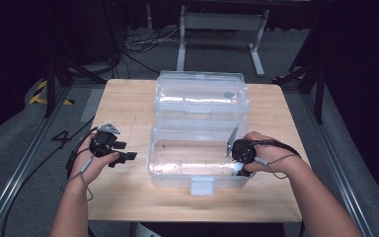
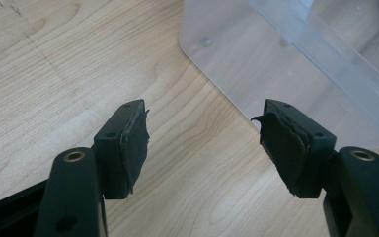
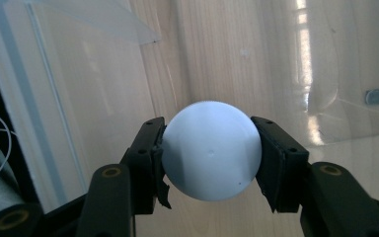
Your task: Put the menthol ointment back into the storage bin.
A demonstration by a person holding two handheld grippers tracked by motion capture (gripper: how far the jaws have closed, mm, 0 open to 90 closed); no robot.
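Two grippers: right gripper [image 3: 207, 153] jaws clamp a white ball [image 3: 211, 150] inside the clear box [image 1: 177, 170]; left gripper [image 2: 205, 148] jaws gape empty

One clear plastic box [image 1: 200, 153] stands on one wooden counter [image 1: 128, 106], its one lid [image 1: 202, 96] swung open behind it and one latch [image 1: 202, 186] at its front. One white ball [image 3: 211, 150] shows. There are two tools: the left tool [image 1: 128, 157] and the right tool [image 1: 239, 168].

Black jaws, brass pivot screws; torn pads [image 2: 137, 143].
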